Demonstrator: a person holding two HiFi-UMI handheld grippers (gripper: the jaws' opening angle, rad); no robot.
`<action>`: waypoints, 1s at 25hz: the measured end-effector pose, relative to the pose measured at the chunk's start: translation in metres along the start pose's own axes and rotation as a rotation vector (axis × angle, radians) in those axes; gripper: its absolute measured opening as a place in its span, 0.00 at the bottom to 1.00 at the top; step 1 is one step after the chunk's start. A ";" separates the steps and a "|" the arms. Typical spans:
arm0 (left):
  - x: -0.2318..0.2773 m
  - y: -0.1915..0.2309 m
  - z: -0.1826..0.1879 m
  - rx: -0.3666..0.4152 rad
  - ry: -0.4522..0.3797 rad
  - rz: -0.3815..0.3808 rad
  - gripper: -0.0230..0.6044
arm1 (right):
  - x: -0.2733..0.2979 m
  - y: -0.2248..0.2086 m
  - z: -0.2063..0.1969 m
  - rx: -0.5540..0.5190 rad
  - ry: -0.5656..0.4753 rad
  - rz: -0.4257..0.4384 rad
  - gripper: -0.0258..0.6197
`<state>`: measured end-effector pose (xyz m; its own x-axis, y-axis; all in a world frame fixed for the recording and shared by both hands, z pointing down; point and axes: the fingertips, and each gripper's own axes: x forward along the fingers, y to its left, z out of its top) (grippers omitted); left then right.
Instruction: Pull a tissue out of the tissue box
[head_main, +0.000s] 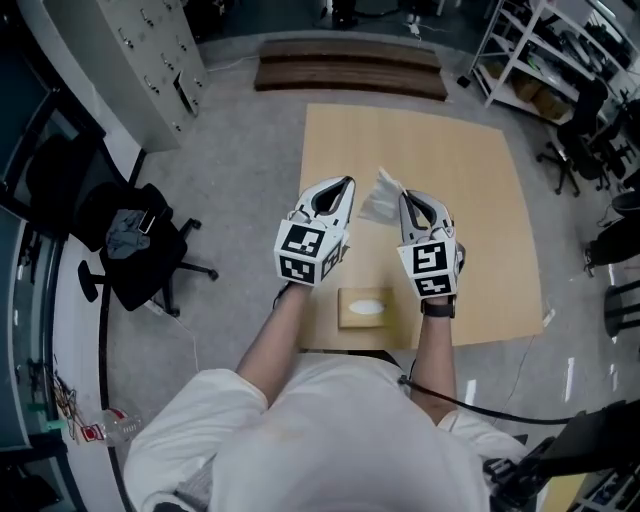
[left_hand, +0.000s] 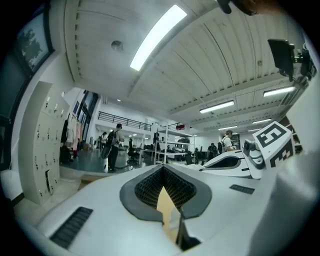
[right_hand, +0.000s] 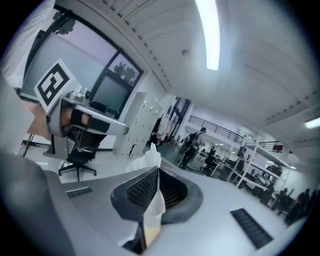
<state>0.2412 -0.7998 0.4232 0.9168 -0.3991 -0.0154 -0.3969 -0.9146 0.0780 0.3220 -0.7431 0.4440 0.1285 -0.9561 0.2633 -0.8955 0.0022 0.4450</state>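
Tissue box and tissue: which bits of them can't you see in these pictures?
- tissue box: not in either gripper view. In the head view only its top shows, and any print is too small to read.
- tissue: in the right gripper view, the shut right tool covers its middle. Only a tip above and a strip below show.

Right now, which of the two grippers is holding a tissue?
The right gripper, shut on the white tissue; the left gripper is shut on nothing.

the thin white paper tissue looks soft and crumpled; the tan cardboard tissue box is matt; the pale wooden desk is smooth, matt.
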 end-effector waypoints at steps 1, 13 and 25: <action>0.003 0.000 0.012 0.013 -0.020 0.010 0.04 | -0.004 -0.013 0.013 0.041 -0.040 -0.042 0.04; 0.017 -0.009 0.061 0.117 -0.097 0.143 0.04 | -0.031 -0.069 0.060 0.365 -0.280 -0.215 0.04; 0.008 -0.016 0.044 0.065 -0.077 0.144 0.04 | -0.037 -0.061 0.037 0.448 -0.257 -0.169 0.04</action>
<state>0.2530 -0.7914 0.3781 0.8448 -0.5282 -0.0853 -0.5285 -0.8487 0.0208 0.3560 -0.7185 0.3759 0.2282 -0.9733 -0.0234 -0.9726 -0.2290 0.0402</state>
